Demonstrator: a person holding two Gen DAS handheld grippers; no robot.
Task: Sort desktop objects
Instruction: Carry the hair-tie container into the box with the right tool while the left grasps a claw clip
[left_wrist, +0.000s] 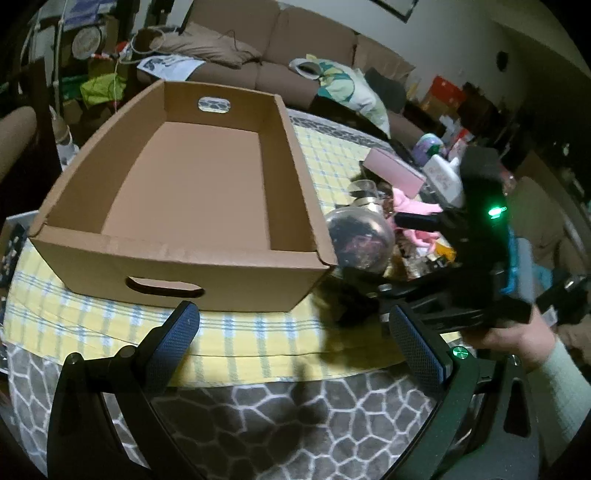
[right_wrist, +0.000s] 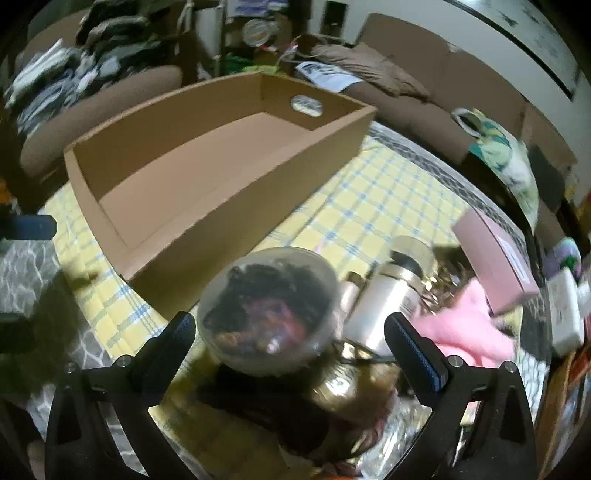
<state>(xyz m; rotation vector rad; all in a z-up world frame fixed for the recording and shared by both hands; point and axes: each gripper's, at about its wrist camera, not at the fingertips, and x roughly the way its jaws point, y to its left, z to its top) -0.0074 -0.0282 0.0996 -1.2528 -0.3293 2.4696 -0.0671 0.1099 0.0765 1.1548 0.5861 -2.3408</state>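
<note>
Now your left gripper (left_wrist: 291, 332) and right gripper (right_wrist: 290, 332) both stand jaws wide, holding nothing; clear round plastic dome (right_wrist: 267, 312) sits right of the brown cardboard box (left_wrist: 184, 192), near side.

Cardboard box (left_wrist: 192, 192) interior bare, open from above; clutter pile (right_wrist: 424, 302) crowds table's right side.

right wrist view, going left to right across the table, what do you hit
cardboard box → clear globe → white and gold bottle → pink cloth → pink box → white bottle
</note>
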